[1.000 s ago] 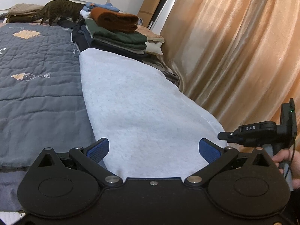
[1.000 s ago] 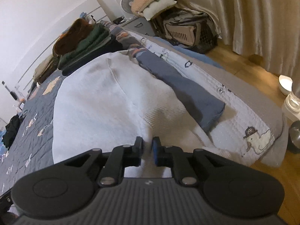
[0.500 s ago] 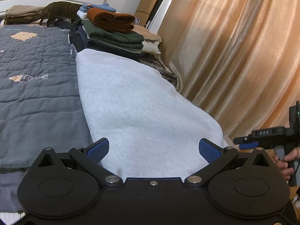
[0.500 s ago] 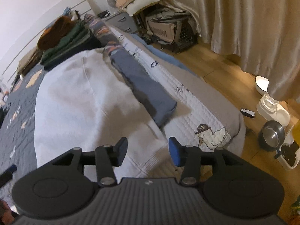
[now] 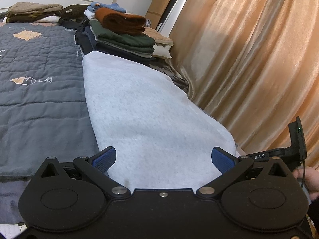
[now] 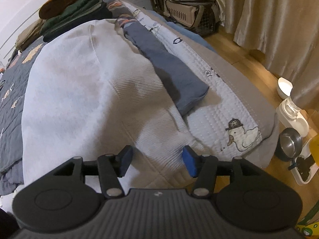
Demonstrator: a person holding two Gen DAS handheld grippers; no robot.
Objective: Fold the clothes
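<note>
Meanwhile, on the bed, a pale grey sweatshirt lies spread flat, its ribbed hem nearest the cameras and its far end reaching the stack of folded clothes by the curtain. The left gripper hovers low over the near edge with its blue pads spread wide and nothing between them. The right gripper is likewise released, jaws parted either side of the hem without pinching it. A blue cloth lies along the sweatshirt's right side, touching or slightly under it; which of the two cannot be told.

One long side looks already laid over the body, a seam running lengthwise in the right view, so the garment may be partway folded, though it could equally be merely smoothed out. Whichever fold comes, it would be done well by pinching the hem close to each corner, both pads biting through every layer, so no under-layer trails behind. Both grippers should rise level and travel together, keeping the edge taut enough not to sag in the middle. The thick fleece will likely hold a crease poorly, so the carried edge wants laying square to the sides and releasing only once it rests. Care is needed not to snag the blue cloth at the right.
</note>
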